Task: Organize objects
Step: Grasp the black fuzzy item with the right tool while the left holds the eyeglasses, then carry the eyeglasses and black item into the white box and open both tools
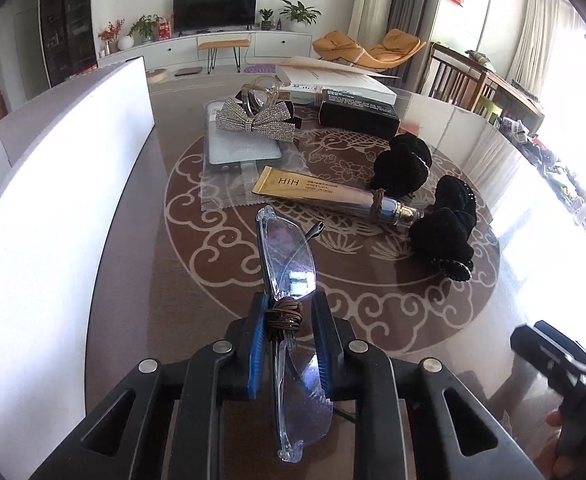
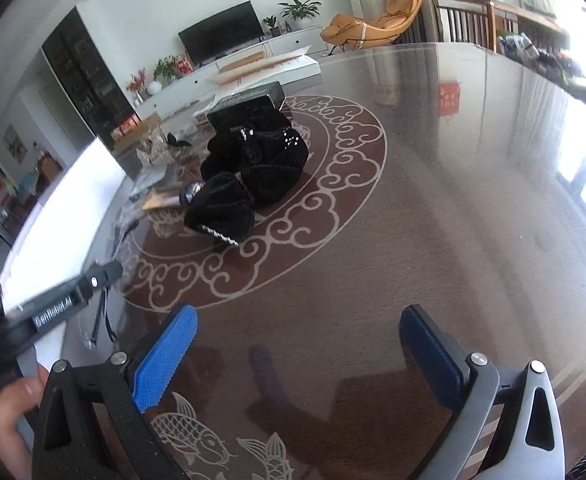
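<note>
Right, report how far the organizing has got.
Nothing looks put away yet. In hand: the left hand-held gripper is shut on the clear glasses. The right hand-held gripper is open, holding nothing. Left on the table: gold tube, rhinestone bow, black scrunchies.

The black hair bows [image 2: 253,172] hide most of the gold tube [image 2: 165,200] in the right view, where the other gripper [image 2: 53,316] is blurred, and small print on the tube [image 1: 313,190] is unreadable.
</note>
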Action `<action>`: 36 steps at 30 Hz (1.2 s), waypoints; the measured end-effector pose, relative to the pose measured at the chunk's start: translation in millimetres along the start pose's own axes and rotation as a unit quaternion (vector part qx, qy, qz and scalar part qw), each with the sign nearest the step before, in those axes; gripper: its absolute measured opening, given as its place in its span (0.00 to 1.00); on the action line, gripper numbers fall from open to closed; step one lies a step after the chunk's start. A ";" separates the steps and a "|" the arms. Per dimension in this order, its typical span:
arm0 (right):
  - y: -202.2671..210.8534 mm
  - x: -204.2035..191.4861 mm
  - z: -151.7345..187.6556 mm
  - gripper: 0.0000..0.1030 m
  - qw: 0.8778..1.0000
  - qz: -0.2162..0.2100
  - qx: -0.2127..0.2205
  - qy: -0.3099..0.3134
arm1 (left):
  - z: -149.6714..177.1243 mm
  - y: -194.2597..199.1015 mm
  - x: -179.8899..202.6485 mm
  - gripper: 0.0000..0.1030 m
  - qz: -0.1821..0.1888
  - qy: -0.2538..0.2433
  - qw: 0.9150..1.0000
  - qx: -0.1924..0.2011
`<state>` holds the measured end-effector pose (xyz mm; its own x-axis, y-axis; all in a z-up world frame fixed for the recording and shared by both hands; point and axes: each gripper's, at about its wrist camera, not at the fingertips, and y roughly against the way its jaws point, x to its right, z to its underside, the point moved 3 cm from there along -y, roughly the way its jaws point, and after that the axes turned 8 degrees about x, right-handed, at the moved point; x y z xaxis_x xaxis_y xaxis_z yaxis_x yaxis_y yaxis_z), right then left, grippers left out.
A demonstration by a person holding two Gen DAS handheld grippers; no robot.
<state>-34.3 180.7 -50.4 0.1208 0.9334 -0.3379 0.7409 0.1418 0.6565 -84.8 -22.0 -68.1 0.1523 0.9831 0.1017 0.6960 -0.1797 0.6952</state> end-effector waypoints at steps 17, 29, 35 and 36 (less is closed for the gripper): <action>-52.3 -35.2 -57.5 0.32 0.997 -0.006 -0.063 0.042 | 22.5 84.8 -6.8 0.21 0.059 0.000 0.998 0.035; 44.3 -62.2 -33.6 0.32 0.989 -0.140 -0.047 0.010 | -4.1 159.4 -22.7 0.21 0.090 0.027 0.992 0.081; 77.0 -204.8 -25.6 0.33 0.959 -0.260 -0.050 0.103 | -21.9 198.9 -109.7 0.21 0.015 0.062 0.992 0.108; 82.4 -230.4 -18.8 0.33 0.951 -0.279 -0.053 0.124 | -21.7 201.4 -128.8 0.21 -0.007 0.070 0.992 0.108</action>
<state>-13.6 -16.5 94.2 -0.4404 0.7500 -0.4934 0.5716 0.6581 0.4901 20.5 -184.0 74.3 0.0535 0.9781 0.2011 0.8334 -0.1547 0.5306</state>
